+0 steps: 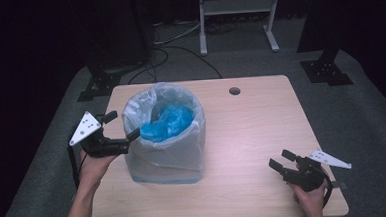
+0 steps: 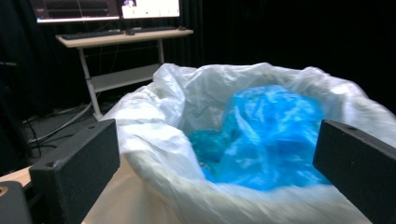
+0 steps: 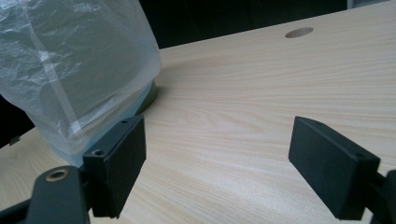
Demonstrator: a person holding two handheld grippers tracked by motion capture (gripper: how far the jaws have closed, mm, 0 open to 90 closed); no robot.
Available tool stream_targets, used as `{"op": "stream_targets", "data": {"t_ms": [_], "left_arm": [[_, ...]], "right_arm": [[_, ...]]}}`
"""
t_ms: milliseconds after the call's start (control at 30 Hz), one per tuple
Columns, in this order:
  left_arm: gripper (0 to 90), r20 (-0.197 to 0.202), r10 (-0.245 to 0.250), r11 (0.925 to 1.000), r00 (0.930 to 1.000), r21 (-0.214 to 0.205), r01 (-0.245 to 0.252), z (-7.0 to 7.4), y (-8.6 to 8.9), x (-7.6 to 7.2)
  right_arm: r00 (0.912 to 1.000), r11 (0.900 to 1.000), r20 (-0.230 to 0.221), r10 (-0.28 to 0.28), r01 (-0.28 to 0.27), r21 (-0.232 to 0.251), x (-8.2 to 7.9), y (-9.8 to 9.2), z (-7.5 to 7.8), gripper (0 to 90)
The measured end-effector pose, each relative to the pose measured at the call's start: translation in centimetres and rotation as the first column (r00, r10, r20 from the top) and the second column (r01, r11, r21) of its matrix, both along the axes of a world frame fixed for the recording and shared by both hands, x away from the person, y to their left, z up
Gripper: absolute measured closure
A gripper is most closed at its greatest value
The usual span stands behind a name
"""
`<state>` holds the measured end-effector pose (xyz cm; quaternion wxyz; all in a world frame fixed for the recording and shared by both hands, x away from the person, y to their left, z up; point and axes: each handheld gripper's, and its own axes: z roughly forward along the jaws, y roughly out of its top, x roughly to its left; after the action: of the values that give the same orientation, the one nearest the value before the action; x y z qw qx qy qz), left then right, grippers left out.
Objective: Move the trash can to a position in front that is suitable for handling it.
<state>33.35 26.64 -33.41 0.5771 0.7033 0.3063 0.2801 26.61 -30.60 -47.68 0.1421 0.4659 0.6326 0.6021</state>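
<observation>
Left hand-held gripper [image 1: 119,126] sits open at the bin liner [image 1: 136,109] rim, lined up to pinch it over the blue bag [image 1: 167,122]; right hand-held gripper [image 1: 283,161] open, parked on desk [image 1: 252,135].

A round bin lined with a thin, translucent white plastic bag [image 1: 165,140] stands upright on the left half of the light wooden worktop [image 1: 252,135]. The liner's crinkled rim folds outward over the bin's edge. Inside lies a crumpled bright blue plastic bag [image 1: 167,123], bunched loosely below the rim.
</observation>
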Motion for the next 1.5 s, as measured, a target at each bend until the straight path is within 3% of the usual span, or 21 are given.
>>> {"op": "stream_targets", "data": {"t_ms": [100,233,500,600,867,1033,1167,1267,1333,1500], "left_arm": [[0.0,-0.029,-0.007,0.9999,0.9996,-0.016,0.007,0.0,0.0,1.3],[3.5,-0.05,-0.006,1.0,0.9987,-0.006,0.006,0.0,-0.1,2.5],[6.1,-0.085,0.02,0.9996,0.9962,0.02,-0.018,-0.2,0.0,3.9],[13.7,-0.096,-0.005,1.0,0.9954,-0.002,0.004,-0.5,0.2,4.2],[25.5,-0.124,0.012,0.9999,0.9922,-0.004,-0.013,-0.7,0.6,4.7],[40.5,-0.145,0.006,1.0,0.9894,-0.003,-0.007,-0.7,1.1,4.9],[46.0,-0.156,0.005,0.9999,0.9877,-0.015,-0.007,-0.8,1.4,4.8],[51.8,-0.152,0.014,0.9996,0.9883,-0.02,-0.017,-0.7,1.5,4.7],[56.2,-0.126,0.034,0.9994,0.9914,-0.002,-0.035,-0.5,1.5,4.6],[66.3,-0.111,0.059,0.998,0.9921,0.029,-0.056,0.0,1.6,4.3]], "right_arm": [[1.0,1.0,-0.001,-0.002,0.002,0.003,0.0,-0.1,0.0,17.8],[1.0,1.0,-0.003,-0.003,0.003,0.004,0.0,-0.1,-0.1,17.8],[1.0,1.0,-0.006,-0.002,0.002,0.004,0.1,-0.1,-0.1,17.8],[0.9999,1.0,-0.011,0.0,0.0,0.003,0.1,0.0,-0.2,17.8],[0.9999,1.0,-0.013,0.005,-0.005,-0.008,0.2,0.1,-0.3,17.8],[0.9997,0.9998,-0.024,0.008,-0.009,-0.019,0.3,0.1,-0.3,18.1],[0.9997,0.9997,-0.025,0.005,-0.006,-0.022,0.3,0.1,-0.4,18.0],[0.9997,0.9997,-0.026,0.005,-0.005,-0.025,0.3,0.2,-0.3,18.1],[0.9997,0.9996,-0.025,0.005,-0.006,-0.029,0.3,0.2,-0.3,18.1],[0.9996,0.9993,-0.027,0.008,-0.009,-0.038,0.7,-0.1,0.1,20.5]]}}
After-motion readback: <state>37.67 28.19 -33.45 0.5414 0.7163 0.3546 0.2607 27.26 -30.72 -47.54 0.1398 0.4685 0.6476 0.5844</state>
